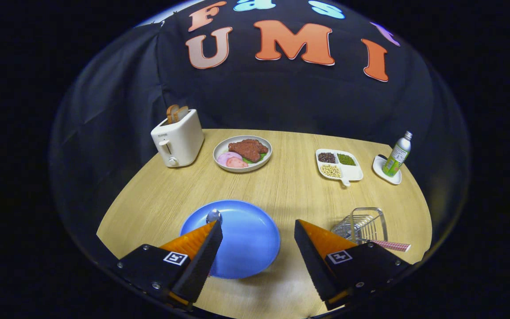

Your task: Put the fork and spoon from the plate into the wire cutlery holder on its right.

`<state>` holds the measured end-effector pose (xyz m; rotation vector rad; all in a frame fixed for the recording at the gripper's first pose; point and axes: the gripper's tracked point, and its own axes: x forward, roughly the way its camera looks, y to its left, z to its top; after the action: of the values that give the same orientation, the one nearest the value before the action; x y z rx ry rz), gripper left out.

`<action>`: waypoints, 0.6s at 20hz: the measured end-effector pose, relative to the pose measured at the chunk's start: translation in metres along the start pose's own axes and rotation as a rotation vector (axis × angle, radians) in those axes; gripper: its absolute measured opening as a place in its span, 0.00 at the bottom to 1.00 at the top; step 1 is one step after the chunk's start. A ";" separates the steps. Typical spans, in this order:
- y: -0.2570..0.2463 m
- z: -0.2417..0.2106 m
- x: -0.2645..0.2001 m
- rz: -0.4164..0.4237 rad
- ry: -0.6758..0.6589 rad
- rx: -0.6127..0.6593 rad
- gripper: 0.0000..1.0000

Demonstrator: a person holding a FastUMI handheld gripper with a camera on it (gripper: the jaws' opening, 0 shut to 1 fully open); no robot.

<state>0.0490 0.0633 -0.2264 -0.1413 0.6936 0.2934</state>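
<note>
Spoon [214,215]: bowl end peeks past left finger, lying on blue plate [246,239]
Wire cutlery holder [363,225]: beside plate; one patterned handle inside
Hand-held gripper [258,237]: wide, empty
Handling: likely light, stiff, slippery; pinch handle

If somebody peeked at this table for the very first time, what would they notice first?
Probably the big blue plate lying between the open fingers of the hand-held gripper, with a small shiny utensil tip peeking up by the left finger. Next, the wire cutlery holder to the plate's right, with a checked handle sticking out of it. At the far side stand a white toaster with bread in it and a plate of meat.
</note>
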 end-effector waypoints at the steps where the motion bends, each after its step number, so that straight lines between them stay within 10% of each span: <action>1: 0.010 -0.003 0.003 0.011 -0.008 0.002 0.98; 12: 0.060 -0.062 0.038 0.066 0.055 -0.018 0.97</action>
<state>0.0204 0.1143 -0.3004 -0.1447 0.7516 0.3602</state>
